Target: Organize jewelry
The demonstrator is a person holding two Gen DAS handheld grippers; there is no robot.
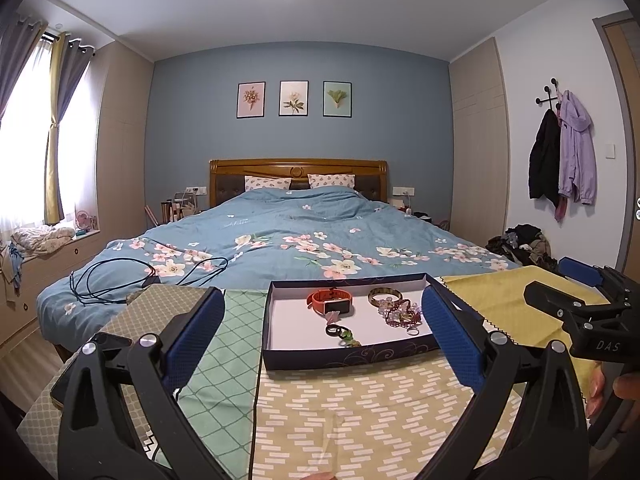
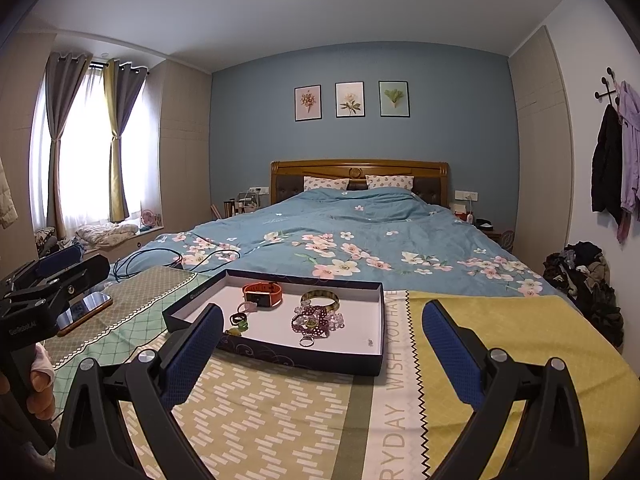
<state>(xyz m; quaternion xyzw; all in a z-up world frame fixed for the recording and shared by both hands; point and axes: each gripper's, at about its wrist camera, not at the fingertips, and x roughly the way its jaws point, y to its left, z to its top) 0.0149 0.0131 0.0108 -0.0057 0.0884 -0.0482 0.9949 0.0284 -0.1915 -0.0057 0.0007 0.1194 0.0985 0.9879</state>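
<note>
Blue-padded left gripper point(image 1: 320, 336) and right gripper point(image 2: 322, 344) both gape, empty; your pinch may drag the tangled purple bead chains point(image 2: 314, 322) together from the shallow dark cardboard tray point(image 2: 280, 354).

The left gripper point(image 1: 324, 340) is wide open, with its two blue pads far apart and nothing between them. The right gripper point(image 2: 323, 344) is wide open too and holds nothing. A hand point(image 2: 38, 390) holds the left gripper's black handle.
</note>
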